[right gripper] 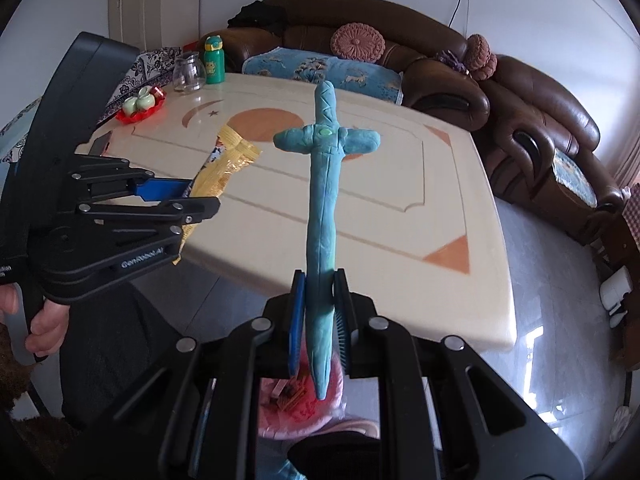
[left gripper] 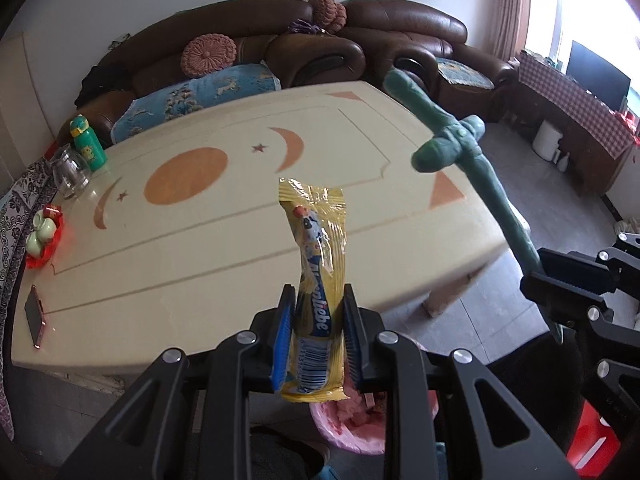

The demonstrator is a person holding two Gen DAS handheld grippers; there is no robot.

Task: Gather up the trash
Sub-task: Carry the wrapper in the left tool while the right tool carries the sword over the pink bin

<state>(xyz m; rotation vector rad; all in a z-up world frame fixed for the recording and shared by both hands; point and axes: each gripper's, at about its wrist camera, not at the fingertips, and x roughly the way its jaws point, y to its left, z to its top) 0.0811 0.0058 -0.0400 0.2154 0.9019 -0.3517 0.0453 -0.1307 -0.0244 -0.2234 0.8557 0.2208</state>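
Pinching the crinkly yellow foil snack wrapper (left gripper: 318, 280) near its barcode end, the left gripper (left gripper: 316, 336) holds it upright above the cream table with orange sun-and-moon inlay (left gripper: 160, 248); it looks feather-light, limp and slick, so a mid-length hold suits it. The right gripper (right gripper: 320, 320) is clamped on the pointed end of a blue-green sword modelled from soft clay (right gripper: 324, 208), which seems bendable and top-heavy, better held nearer its crossguard. A bin lined with a pink bag (right gripper: 304, 412) waits below both.

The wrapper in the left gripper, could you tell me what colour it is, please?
The wrapper is yellow, best seen in the left wrist view.
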